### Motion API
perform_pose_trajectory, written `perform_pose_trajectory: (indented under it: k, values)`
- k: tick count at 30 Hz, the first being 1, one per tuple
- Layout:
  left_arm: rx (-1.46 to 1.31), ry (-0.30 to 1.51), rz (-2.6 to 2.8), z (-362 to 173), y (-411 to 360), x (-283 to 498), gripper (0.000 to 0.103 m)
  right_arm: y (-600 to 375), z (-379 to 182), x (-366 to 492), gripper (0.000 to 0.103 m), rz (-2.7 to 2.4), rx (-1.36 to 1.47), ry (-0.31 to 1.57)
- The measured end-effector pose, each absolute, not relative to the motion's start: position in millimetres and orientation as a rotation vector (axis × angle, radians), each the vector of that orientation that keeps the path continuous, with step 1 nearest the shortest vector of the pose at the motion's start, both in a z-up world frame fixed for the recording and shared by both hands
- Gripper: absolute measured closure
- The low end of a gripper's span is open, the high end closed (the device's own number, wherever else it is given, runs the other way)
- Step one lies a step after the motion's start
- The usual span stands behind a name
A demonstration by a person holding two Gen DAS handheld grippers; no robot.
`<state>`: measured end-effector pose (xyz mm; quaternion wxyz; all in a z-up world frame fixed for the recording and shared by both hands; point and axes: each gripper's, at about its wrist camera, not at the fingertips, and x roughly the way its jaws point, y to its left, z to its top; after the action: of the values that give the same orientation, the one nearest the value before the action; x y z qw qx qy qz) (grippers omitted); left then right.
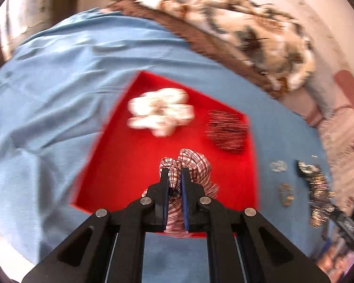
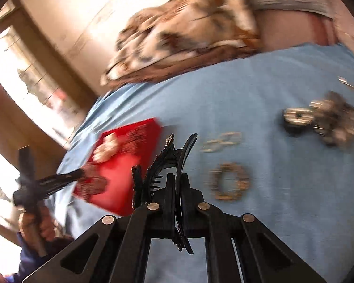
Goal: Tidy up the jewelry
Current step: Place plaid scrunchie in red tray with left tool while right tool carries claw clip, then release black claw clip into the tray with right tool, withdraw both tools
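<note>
Two risks stand out to us. First, the left gripper (image 1: 174, 176) pinches only a fold of the checked scrunchie (image 1: 188, 172), its fingers drawn nearly together on soft cloth above the red tray (image 1: 120, 165); we judge that the fabric could slip free or snag when the grip is loosened, so that it lands across the white flower clip (image 1: 160, 112) or the dark beaded piece (image 1: 226, 131) already lying in the tray. Second, the right gripper (image 2: 176, 184) is clamped on one thin curved arm of a black claw clip (image 2: 167, 165), held over the blue bed sheet (image 2: 271, 212) just beside the tray. Such a narrow hold could let the clip swivel or spring out. Both views are smeared by motion, and we judge that a fast swing raises either risk. Loose pieces remain on the sheet, among them a beaded ring (image 2: 229, 181).
</note>
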<state>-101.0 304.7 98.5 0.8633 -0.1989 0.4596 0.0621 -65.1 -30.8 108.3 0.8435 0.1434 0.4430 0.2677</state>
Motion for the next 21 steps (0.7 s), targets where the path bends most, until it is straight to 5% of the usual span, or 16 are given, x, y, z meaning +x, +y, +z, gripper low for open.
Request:
perform_pose_trajectory:
  k: [9, 15, 17, 21]
  values:
    - [-0.304, 0.956, 0.298, 87, 335, -109, 0.093, 103, 85, -49, 0.098, 0.682, 0.142, 1.024]
    - [-0.347, 0.911, 0.228, 95, 332, -114, 0.08, 130, 54, -45, 0.097, 0.649, 0.032, 1.073]
    - [-0.348, 0.879, 0.211, 100, 328, -116, 0.065, 132, 48, -46, 0.097, 0.646, 0.022, 1.085]
    - [-0.331, 0.827, 0.206, 110, 320, -119, 0.055, 131, 43, -48, 0.094, 0.637, 0.025, 1.101]
